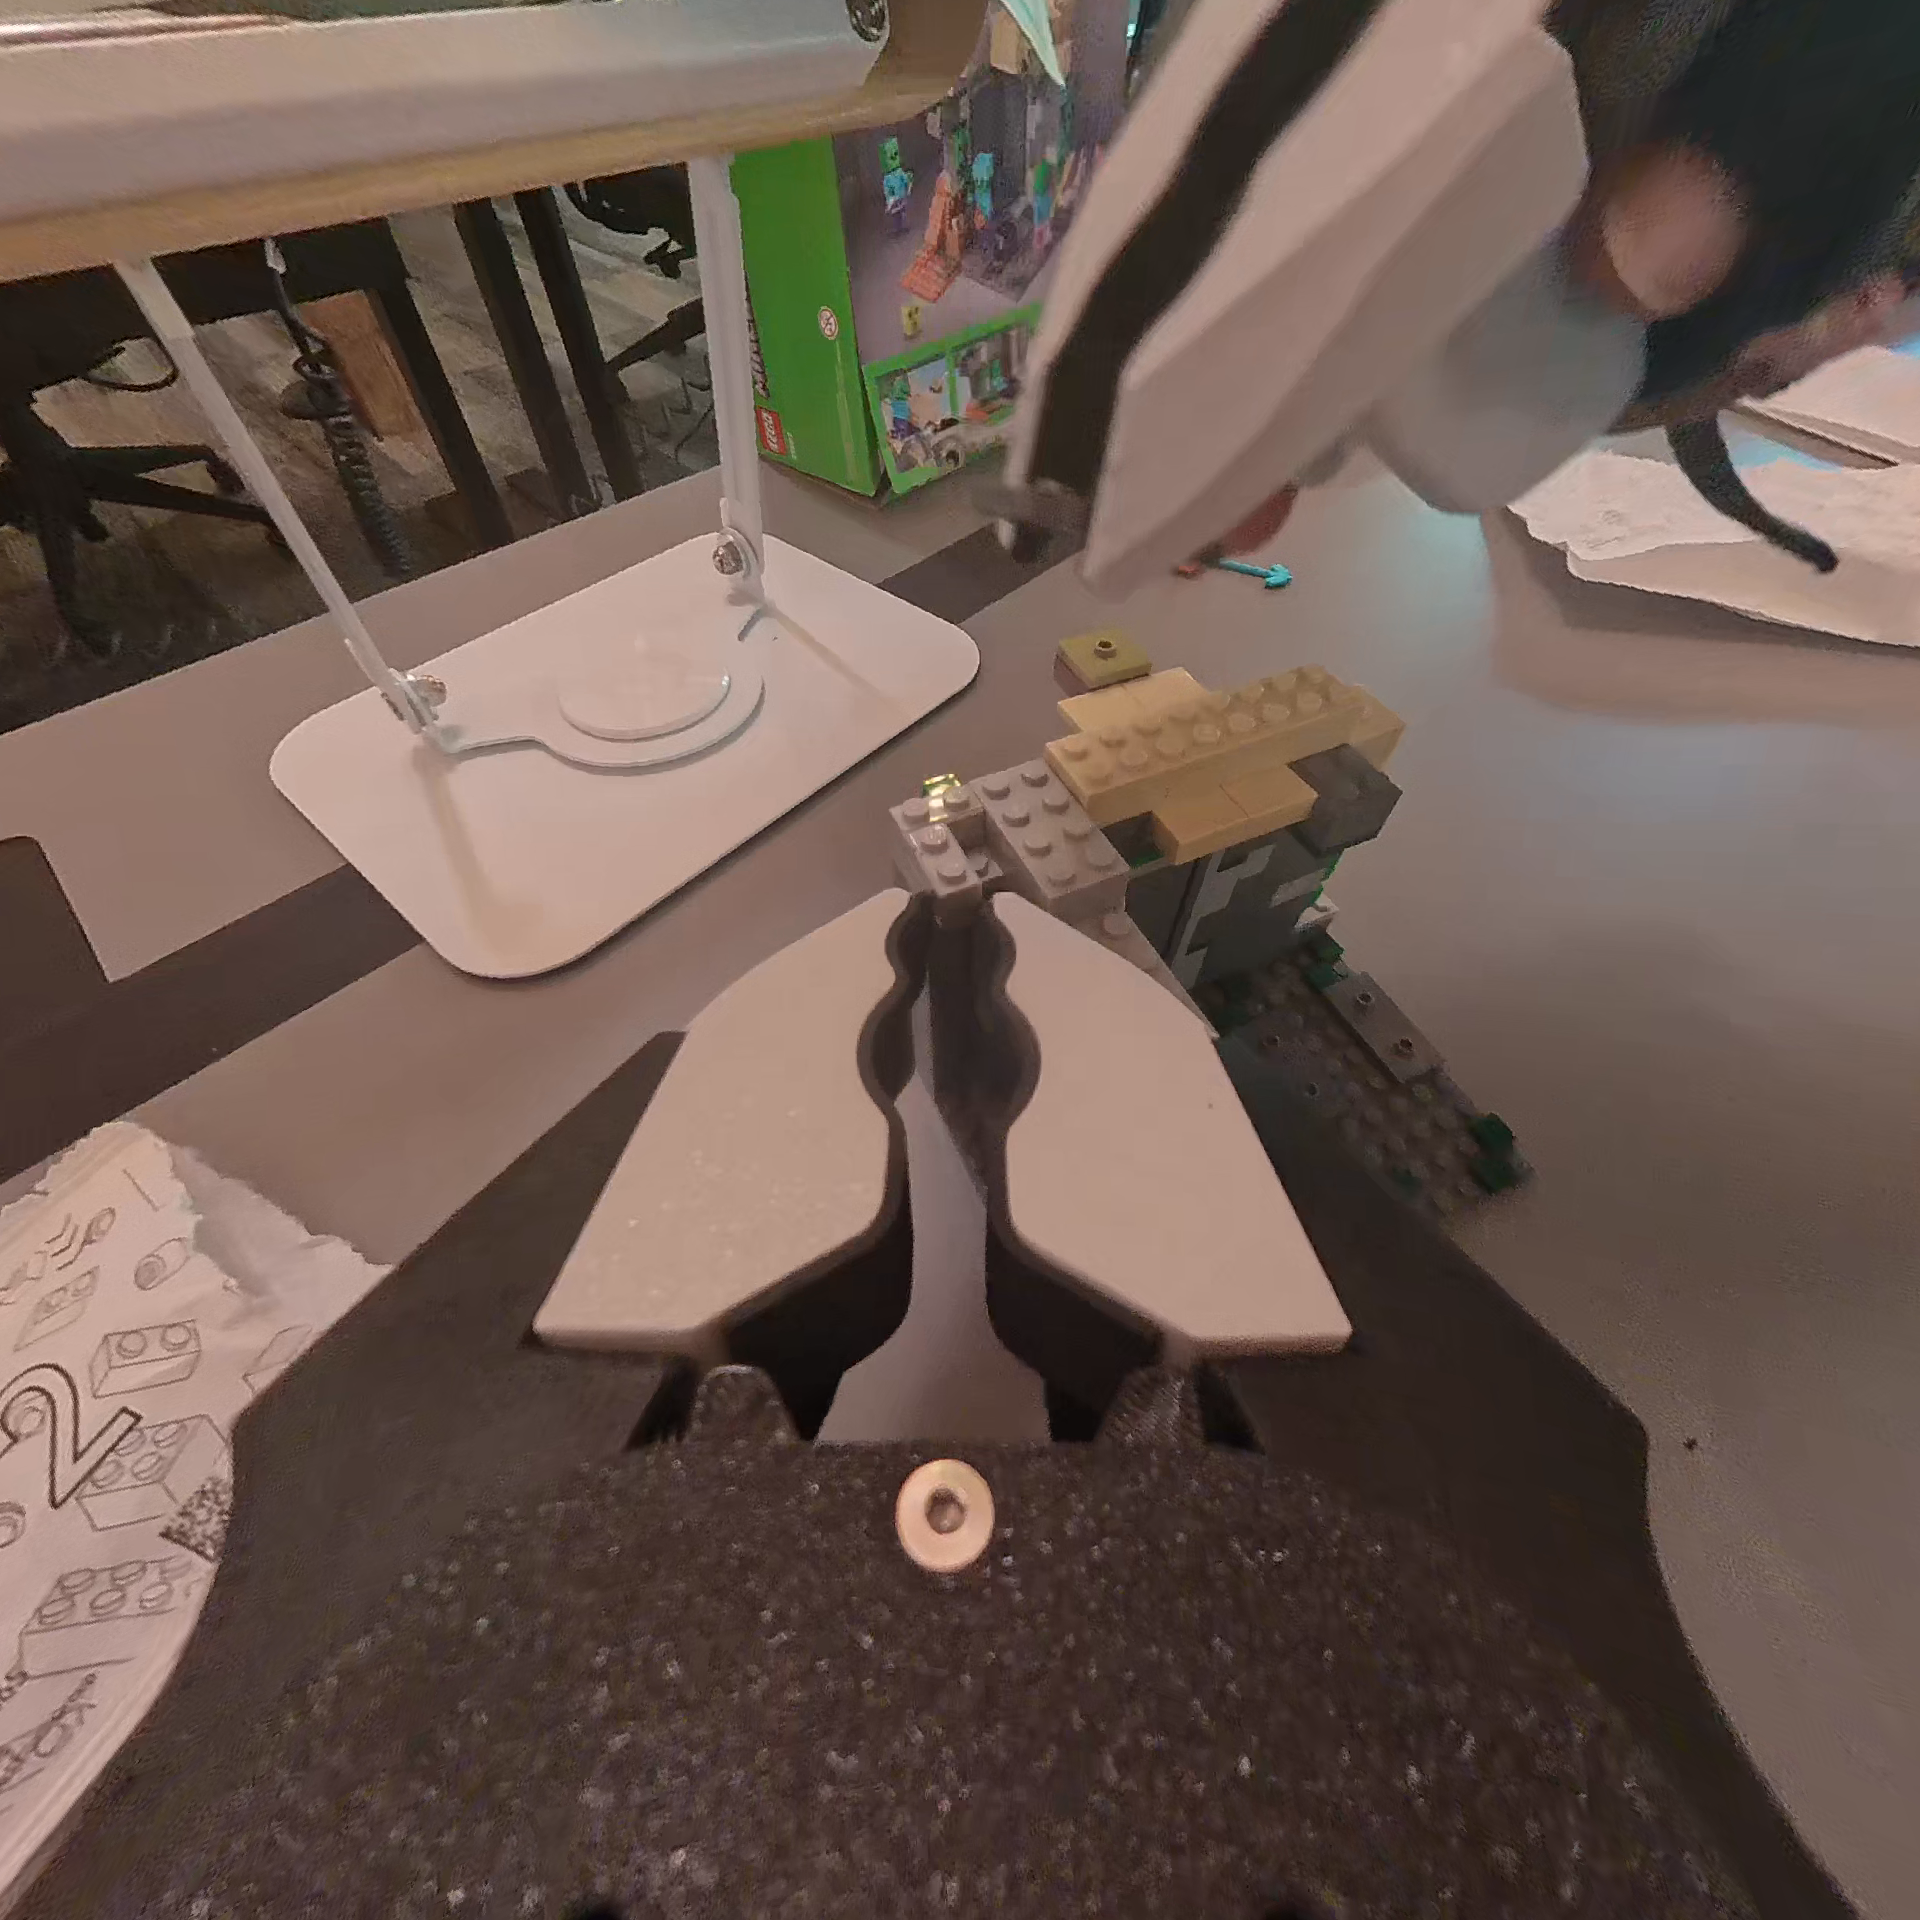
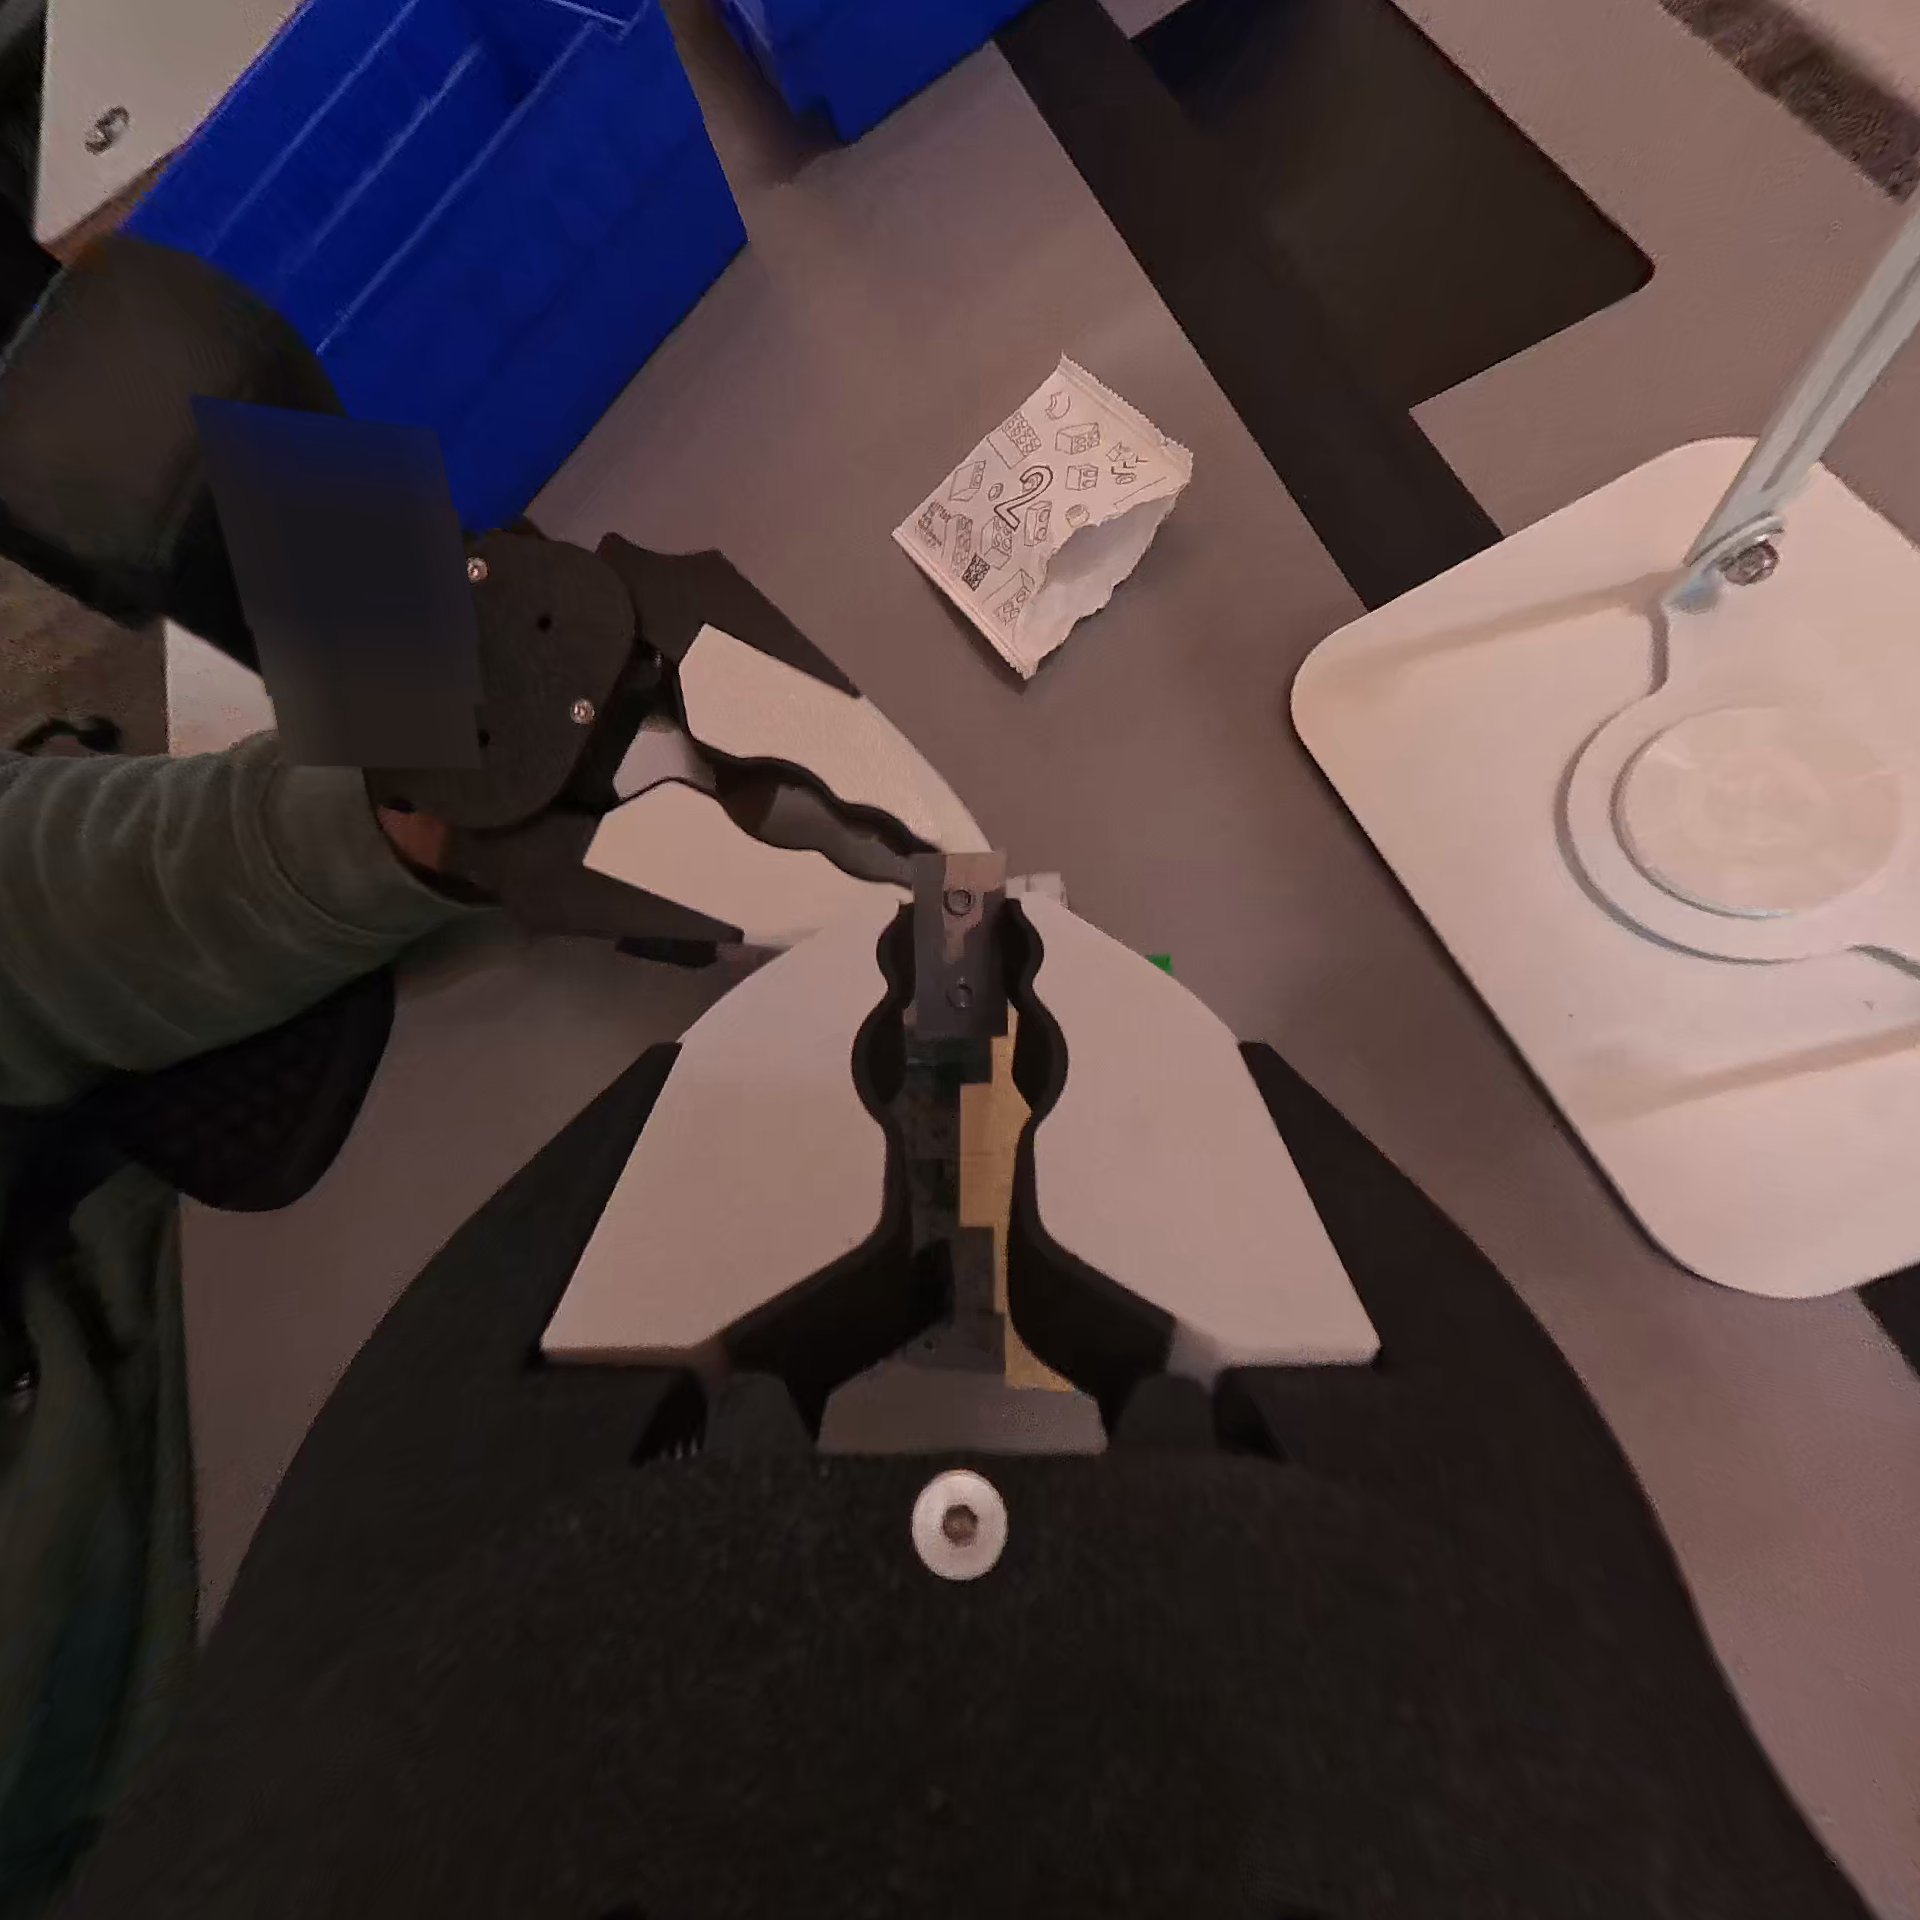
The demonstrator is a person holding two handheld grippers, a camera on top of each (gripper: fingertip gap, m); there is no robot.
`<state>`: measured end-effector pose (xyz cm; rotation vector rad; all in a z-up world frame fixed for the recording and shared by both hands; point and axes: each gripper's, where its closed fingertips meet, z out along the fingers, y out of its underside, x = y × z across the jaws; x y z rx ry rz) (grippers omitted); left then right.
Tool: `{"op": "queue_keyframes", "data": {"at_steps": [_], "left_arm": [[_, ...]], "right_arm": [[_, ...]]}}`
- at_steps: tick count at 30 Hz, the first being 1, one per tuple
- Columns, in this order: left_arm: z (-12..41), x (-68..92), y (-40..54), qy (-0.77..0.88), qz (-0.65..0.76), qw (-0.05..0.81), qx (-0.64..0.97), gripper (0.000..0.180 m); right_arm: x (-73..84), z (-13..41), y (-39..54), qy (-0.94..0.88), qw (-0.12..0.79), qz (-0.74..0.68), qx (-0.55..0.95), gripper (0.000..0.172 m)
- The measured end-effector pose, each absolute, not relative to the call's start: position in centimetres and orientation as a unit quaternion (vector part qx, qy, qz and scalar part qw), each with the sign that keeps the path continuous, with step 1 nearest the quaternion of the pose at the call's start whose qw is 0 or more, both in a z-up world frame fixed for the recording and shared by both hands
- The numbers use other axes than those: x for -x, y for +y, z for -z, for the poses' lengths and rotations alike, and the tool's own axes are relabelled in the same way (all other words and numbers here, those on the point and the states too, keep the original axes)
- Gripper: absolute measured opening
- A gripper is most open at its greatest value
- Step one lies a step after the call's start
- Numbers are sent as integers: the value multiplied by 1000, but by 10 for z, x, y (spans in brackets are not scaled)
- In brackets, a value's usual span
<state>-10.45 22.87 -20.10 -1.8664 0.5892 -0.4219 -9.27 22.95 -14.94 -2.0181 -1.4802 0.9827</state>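
Left claw (image 1: pixel 954 906) nearly closed, tips pinched on the near corner of a small light grey brick piece (image 1: pixel 940 847) at the left end of a brick model (image 1: pixel 1195 821); the grip looks meant to steady that end, since the model rises tall and narrow off a dark studded baseplate (image 1: pixel 1361 1081) on the grey bench (image 1: pixel 1610 935); whether both pads truly press the piece is hard to tell, the tips being in shadow. Right claw (image 2: pixel 961 914) comes in from above, jaws a narrow way apart and set either side of a dark grey studded piece (image 2: pixel 958 956); the pads (image 2: pixel 1023 961) seem to bear on its sides, though the contact is dim; tan and green parts show deeper in the slot, their shapes unclear. In the left wrist view the right claw (image 1: pixel 1049 509) is blurred and cut off at the top edge, something small and dark at its tip that cannot be identified. White stand base (image 1: pixel 623 769) left of the model, its upper part out of frame; torn printed paper bag (image 2: pixel 1044 509) lies beyond, well apart; green toy box (image 1: pixel 831 332) at far edge, partly blocked; blue bins (image 2: pixel 436 229) cropped; a grey-green sleeve (image 2: pixel 177 883) enters behind the left claw.
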Motion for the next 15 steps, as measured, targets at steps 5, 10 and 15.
{"op": "queue_keyframes", "data": {"at_steps": [5, 10, 15], "left_arm": [[179, 111, 222, 281, 164, 573, 752, 18], [153, 90, 200, 353, 169, 612, 687, 25], [132, 47, 167, 442, 166, 644, 602, 34]], "right_arm": [[72, 151, 211, -502, 265, -397, 721, 16], [55, 143, 189, -459, 296, -456, 703, 16], [47, 128, 166, -403, 302, -548, 668, 16]]}}
